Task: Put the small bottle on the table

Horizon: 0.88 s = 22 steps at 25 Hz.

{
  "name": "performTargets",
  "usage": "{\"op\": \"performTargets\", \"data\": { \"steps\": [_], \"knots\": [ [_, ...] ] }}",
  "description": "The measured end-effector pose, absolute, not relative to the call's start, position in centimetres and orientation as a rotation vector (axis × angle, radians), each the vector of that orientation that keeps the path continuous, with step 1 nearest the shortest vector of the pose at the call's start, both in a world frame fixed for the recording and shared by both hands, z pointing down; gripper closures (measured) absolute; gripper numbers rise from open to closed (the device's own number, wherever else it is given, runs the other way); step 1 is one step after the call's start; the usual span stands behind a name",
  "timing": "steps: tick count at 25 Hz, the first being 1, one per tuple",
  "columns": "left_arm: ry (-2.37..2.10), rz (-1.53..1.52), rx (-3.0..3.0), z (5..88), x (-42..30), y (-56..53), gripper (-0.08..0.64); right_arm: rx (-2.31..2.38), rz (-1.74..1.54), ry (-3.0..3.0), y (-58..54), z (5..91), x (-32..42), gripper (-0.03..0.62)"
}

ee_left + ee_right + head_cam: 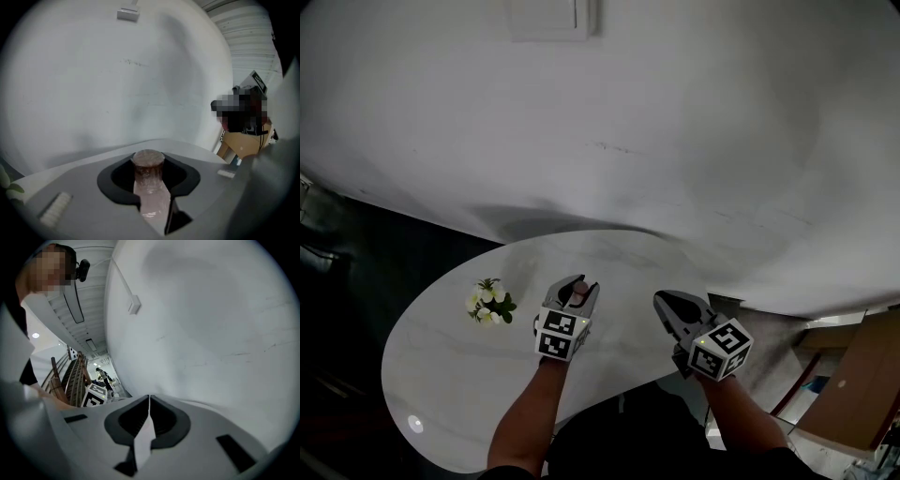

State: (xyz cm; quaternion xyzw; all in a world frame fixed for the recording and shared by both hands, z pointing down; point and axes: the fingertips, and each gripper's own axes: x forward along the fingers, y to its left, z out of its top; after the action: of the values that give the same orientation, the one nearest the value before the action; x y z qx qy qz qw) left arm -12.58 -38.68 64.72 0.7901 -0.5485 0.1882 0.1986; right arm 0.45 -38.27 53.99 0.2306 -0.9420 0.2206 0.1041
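The small clear bottle [149,180] with a brownish cap stands upright between the jaws of my left gripper [149,161], which is shut on its body. In the head view the left gripper [577,285] hovers over the middle of the white oval table [450,394], with the bottle's cap [578,291] showing between its jaws. My right gripper [667,300] hangs over the table's right edge. Its jaws meet at the tips, and nothing is held in the right gripper [149,398].
A small bunch of white flowers [490,303] lies on the table left of the left gripper. A white wall [656,112] rises behind the table. Wooden furniture [862,384] stands at the lower right, and dark floor [347,281] lies to the left.
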Motion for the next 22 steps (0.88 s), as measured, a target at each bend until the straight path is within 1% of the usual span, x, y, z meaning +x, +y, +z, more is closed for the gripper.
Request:
{"op": "performTargets", "data": {
  "steps": [22],
  "knots": [
    [-1.466, 0.668, 2.244, 68.2, -11.2, -38.8, 0.422, 0.684, 0.695, -2.776, -36.4, 54.2, 1.2, 0.581]
  ]
}}
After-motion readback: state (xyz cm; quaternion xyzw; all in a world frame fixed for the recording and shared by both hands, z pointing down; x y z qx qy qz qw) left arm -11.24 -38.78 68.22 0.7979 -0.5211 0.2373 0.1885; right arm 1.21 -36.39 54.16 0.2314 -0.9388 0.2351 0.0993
